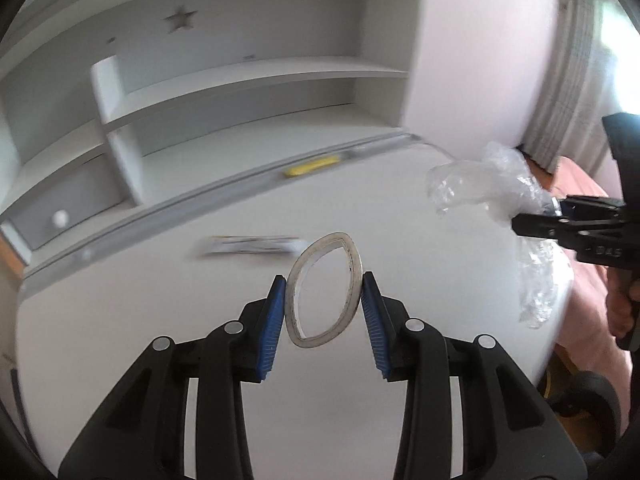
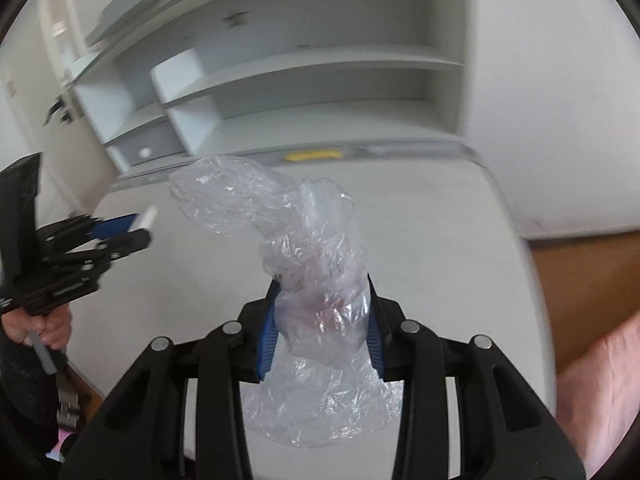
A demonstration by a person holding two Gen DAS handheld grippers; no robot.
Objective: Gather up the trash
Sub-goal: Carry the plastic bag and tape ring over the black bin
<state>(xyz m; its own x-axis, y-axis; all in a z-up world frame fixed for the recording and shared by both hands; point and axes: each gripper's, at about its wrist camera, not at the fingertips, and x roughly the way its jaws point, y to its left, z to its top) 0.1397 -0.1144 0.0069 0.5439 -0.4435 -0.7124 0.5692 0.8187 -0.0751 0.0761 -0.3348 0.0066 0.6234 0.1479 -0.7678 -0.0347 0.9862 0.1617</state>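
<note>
Pinching a squashed white ring [image 1: 325, 289] between their blue pads [image 1: 272, 330], the left tongs [image 1: 323, 320] are partly closed, both pads pressed against the ring's outer edge so that it bows into an oval. The ring is lifted above the white surface [image 1: 200, 320]. Just beyond its tip a flat printed wrapper [image 1: 252, 245] lies on the surface, and farther ahead a yellow object [image 1: 310, 167] sits in the groove at the back edge, below the grey shelves [image 1: 248, 76]. The right tongs [image 2: 322, 320] are clamped on a crumpled clear plastic bag [image 2: 280, 216], which bulges up ahead of the pads and hangs down behind them. It is held off to the right of the left tongs.
</note>
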